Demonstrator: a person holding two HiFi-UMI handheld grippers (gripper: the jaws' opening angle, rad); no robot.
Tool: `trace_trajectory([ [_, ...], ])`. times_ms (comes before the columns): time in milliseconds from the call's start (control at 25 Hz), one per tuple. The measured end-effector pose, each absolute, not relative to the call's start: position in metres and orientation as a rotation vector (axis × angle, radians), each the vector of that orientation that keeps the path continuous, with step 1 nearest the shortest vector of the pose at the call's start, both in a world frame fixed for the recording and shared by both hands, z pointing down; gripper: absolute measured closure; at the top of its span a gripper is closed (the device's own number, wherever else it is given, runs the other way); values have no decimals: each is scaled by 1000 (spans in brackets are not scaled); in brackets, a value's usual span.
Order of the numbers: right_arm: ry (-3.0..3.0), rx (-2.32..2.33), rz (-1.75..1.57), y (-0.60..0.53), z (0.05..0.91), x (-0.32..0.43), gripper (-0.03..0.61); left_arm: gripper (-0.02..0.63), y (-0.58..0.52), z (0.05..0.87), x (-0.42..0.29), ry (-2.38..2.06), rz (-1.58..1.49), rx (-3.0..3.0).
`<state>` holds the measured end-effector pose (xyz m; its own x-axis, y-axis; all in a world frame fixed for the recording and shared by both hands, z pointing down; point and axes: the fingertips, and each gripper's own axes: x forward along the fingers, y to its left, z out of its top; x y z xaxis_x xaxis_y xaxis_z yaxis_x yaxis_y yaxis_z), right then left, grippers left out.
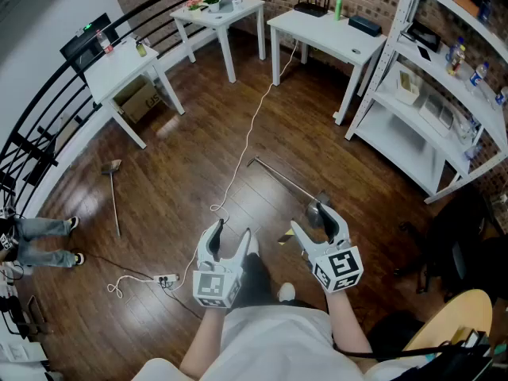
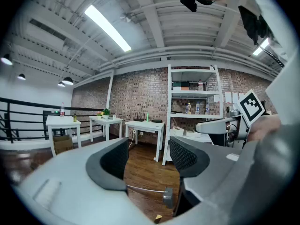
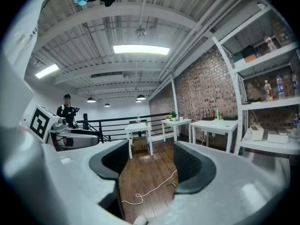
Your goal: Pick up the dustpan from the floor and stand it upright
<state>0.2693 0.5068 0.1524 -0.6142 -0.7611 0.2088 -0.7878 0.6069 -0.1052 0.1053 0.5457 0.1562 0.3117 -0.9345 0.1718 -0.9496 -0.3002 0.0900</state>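
The dustpan (image 1: 279,178) lies flat on the wooden floor, its thin metal handle running from the middle of the room toward me. Its grey pan end is partly hidden behind my right gripper (image 1: 313,221). That gripper hovers just above the pan end, jaws wide open and empty. My left gripper (image 1: 232,232) is beside it to the left, also open and empty. In the left gripper view the dustpan handle (image 2: 140,190) and its grey end show low between the open jaws of the left gripper (image 2: 147,156). The right gripper (image 3: 147,161) frames only floor and the white cable (image 3: 140,196).
A white cable (image 1: 246,133) snakes across the floor to a power strip (image 1: 165,279). A broom (image 1: 116,201) lies at the left. White tables (image 1: 333,34) line the back and shelving (image 1: 432,125) the right. A person's legs (image 1: 40,240) stand far left; chairs (image 1: 452,248) are at lower right.
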Motion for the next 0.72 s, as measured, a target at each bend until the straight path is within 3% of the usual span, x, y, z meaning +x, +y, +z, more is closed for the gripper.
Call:
trace_trajectory([
  [320,-2523,1188,365,337,215,216,293,318,365,204,56,-1695,72,2371],
  [520,-2532,1054,675,218,258,124,293,318,247,238,10,-1566,104,2385],
  [720,-2380,833,623,152,355,63,293,318,165,308,-25,-1512,182,2325],
])
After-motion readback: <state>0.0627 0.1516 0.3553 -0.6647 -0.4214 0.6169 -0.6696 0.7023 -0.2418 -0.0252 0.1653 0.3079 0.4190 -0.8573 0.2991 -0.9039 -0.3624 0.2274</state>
